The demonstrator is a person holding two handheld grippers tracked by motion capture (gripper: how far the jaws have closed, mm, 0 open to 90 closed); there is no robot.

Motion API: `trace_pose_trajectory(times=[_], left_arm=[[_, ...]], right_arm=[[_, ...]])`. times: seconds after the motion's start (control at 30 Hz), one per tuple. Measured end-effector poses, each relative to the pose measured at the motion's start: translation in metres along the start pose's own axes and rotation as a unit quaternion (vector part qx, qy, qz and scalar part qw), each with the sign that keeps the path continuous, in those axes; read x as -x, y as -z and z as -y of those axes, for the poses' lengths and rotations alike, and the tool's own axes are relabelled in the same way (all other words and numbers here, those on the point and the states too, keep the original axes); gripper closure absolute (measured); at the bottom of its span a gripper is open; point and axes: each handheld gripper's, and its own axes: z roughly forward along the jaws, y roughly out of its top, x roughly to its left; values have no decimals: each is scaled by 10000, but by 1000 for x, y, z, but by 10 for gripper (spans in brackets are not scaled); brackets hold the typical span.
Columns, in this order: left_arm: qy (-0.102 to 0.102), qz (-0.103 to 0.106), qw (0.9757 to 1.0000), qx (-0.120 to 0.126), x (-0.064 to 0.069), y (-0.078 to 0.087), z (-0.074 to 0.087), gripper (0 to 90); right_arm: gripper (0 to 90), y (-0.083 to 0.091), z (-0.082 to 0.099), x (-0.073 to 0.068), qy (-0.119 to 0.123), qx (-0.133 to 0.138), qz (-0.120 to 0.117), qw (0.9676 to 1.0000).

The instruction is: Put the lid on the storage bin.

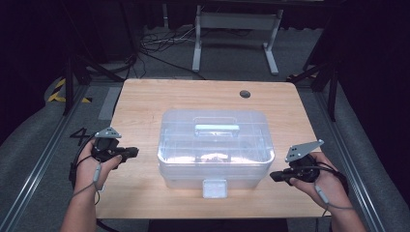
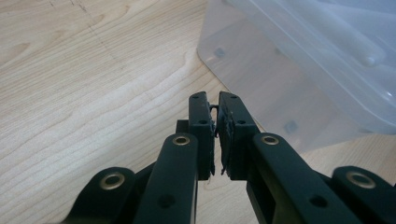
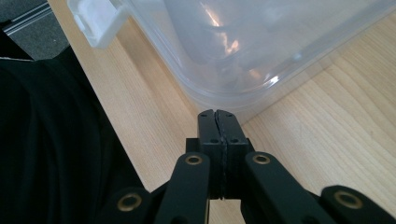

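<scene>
Clear plastic box (image 1: 215, 145) between claws; left claw (image 2: 215, 135) nearly together, right claw (image 3: 218, 140) together

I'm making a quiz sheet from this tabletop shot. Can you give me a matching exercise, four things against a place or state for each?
Things:
1. clear plastic box
2. latch
3. left gripper
4. round hole

Places or states:
A. far edge of the table, right of centre
B. middle of the table, lid on
C. front wall of the box, facing the person
D. beside the box's left end, holding nothing

Pairs: 1-B, 2-C, 3-D, 4-A
</scene>
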Motion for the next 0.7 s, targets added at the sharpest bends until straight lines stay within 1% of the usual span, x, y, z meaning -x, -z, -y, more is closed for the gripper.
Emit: trace_pose_trajectory(times=[0.03, 0.1, 0.13, 0.23, 0.27, 0.3, 0.37, 0.4, 0.5, 0.53, 0.6, 0.7], left_arm=[[19, -28, 10000, 25, 1, 1, 0, 839], [-22, -23, 10000, 76, 3, 4, 1, 834], [2, -20, 10000, 82, 4, 5, 1, 834], [-29, -6, 9999, 134, 7, 8, 3, 826], [-29, -6, 9999, 134, 7, 8, 3, 822], [-31, 0, 9999, 142, 8, 9, 3, 823], [-21, -37, 9998, 205, 9, 11, 5, 823], [-31, -3, 9998, 198, 9, 12, 5, 822], [-47, -46, 9997, 254, 10, 13, 5, 822], [-36, -52, 9996, 263, 10, 13, 5, 823], [-50, -57, 9996, 274, 10, 13, 5, 822], [-18, -38, 9996, 264, 11, 11, 5, 821]], right_arm=[[900, 2, 0, 0, 8, 30, 4, 10000], [900, 6, -1, 1, 15, 107, 1, 9999], [900, 8, -1, 2, 11, 140, 9, 9999], [900, 14, -3, 4, 30, 254, 34, 9997], [900, 14, -3, 4, 30, 254, 34, 9997], [900, 19, -3, 6, 24, 369, 46, 9993], [900, 21, -3, 6, 9, 410, 59, 9991], [900, 24, -4, 7, 6, 461, 77, 9989], [900, 29, -3, 10, -23, 629, 147, 9979], [900, 30, -3, 11, -67, 681, 159, 9975], [900, 30, -3, 12, -57, 709, 174, 9973], [900, 33, -2, 16, -169, 903, 297, 9953]])
